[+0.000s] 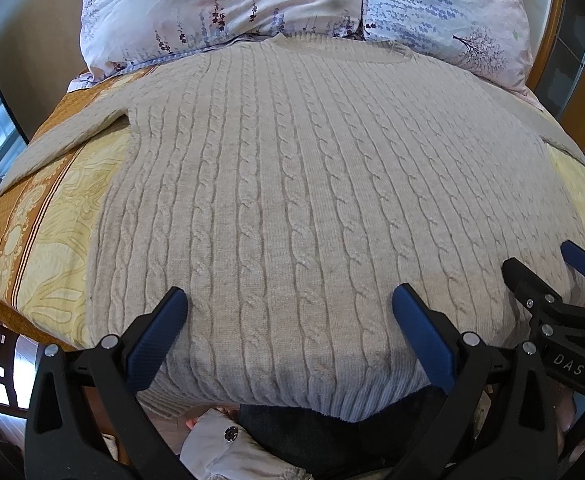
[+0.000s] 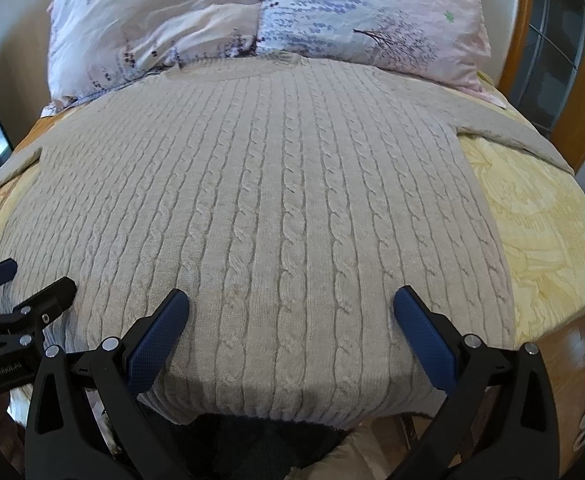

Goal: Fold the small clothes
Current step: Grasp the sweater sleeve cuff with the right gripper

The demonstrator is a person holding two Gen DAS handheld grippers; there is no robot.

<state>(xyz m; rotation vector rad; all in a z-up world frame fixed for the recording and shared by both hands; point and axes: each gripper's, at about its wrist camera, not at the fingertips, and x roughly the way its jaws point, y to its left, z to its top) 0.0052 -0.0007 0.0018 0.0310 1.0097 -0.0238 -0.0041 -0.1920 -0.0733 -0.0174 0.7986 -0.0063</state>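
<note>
We see the sweater spread flat on the bed, collar against the pillows, hem at the near edge under both grippers. Its long axis runs straight away from us. The left gripper and right gripper hover side by side over the hem, jaws wide apart, holding nothing. Each sleeve lies outward, nearer its own side's gripper.

Beige cable-knit sweater on a yellow-and-orange ornamented bedspread, beside pink-and-blue floral pillows
</note>
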